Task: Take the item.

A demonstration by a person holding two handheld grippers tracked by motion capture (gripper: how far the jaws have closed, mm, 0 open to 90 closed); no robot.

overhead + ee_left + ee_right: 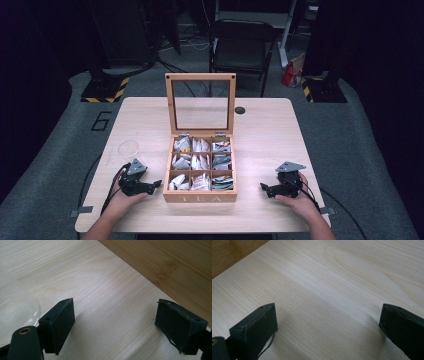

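A wooden tea box (201,196) marked TEA sits mid-table, its glass lid (201,104) standing upright at the back. Its nine compartments hold several tea bags (201,161). My left gripper (156,185) rests on the table just left of the box, held by a hand, pointing at the box's side. In the left gripper view its jaws stand wide apart over bare wood, the left gripper (113,315) empty, the box wall (175,267) at upper right. My right gripper (263,187) lies to the right of the box, aimed at it. Nothing sits in the right gripper (327,317), and its jaws are wide apart.
A clear round glass dish (128,148) lies on the table behind the left hand, its edge (17,310) near the left jaw. A small black disc (240,110) sits at the table's back. Beyond the table stands a black folding chair (242,47).
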